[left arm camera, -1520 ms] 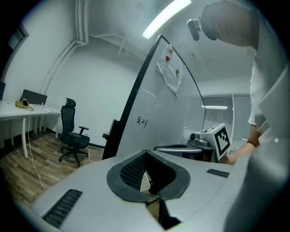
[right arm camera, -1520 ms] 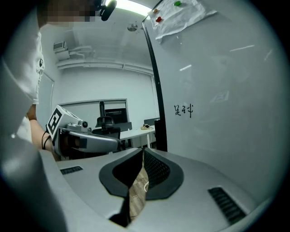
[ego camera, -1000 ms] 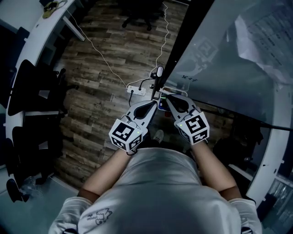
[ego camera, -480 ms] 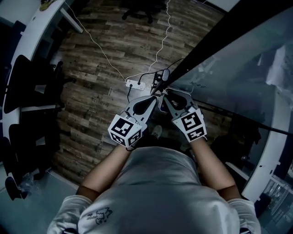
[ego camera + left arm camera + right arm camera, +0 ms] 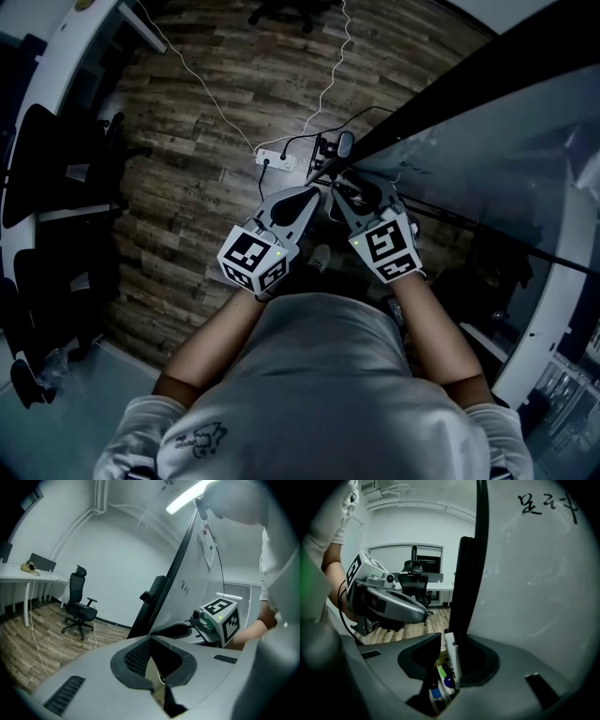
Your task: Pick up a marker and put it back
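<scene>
A white marker [image 5: 451, 660] stands upright between my right gripper's [image 5: 449, 641] jaws, which are shut on it. Below it lie other markers, one with a green cap [image 5: 442, 672] and one with a blue cap [image 5: 449, 682]. In the head view the right gripper [image 5: 336, 187] and left gripper [image 5: 319, 190] point close together at the whiteboard's black lower frame [image 5: 422, 103]. The left gripper's [image 5: 151, 639] jaws meet at the tips and hold nothing that I can see. The marker is hidden in the head view.
The whiteboard [image 5: 487, 141] stretches up to the right, with handwriting [image 5: 546, 503] on it. A power strip [image 5: 278, 159] with cables lies on the wooden floor just beyond the grippers. A black office chair [image 5: 78, 606] and a white desk [image 5: 28, 576] stand further off.
Both grippers have edged a little further up towards the whiteboard's frame, still side by side. The head camera has shifted slightly.
</scene>
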Tool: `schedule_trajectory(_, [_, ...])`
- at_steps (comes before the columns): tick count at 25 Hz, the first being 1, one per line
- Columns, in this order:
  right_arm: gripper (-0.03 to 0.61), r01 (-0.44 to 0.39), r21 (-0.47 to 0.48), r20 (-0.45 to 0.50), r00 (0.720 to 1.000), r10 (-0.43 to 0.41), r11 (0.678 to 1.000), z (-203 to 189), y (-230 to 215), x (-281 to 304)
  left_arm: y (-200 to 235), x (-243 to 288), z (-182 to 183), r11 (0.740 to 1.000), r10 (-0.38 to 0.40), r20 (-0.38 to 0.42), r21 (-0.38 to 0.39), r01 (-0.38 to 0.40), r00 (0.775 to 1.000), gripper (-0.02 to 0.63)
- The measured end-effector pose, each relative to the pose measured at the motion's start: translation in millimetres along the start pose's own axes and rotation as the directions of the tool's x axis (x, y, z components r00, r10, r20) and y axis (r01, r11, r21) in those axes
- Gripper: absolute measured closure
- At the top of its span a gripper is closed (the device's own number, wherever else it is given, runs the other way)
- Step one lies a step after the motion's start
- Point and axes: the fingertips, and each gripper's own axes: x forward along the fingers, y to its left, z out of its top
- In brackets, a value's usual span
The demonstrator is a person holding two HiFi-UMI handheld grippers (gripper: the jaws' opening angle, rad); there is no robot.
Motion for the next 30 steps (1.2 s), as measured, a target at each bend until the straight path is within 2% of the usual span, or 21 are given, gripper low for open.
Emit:
schedule_trajectory(13, [0.469,-0.029,0.019,-0.024,0.999,0.030,0.999,-4,4,10,8,-1,-5,1.000,-0.007,-0.015,-0.014,0.006,1.000,0.609])
schedule_trajectory(30, [0.476,0.017,-0.033,-0.071,0.997,-0.020,0.999,-13,5,12,4,-9,-10,0.999,-0.020,-0.017,-0.030,0.019,1.000,0.609])
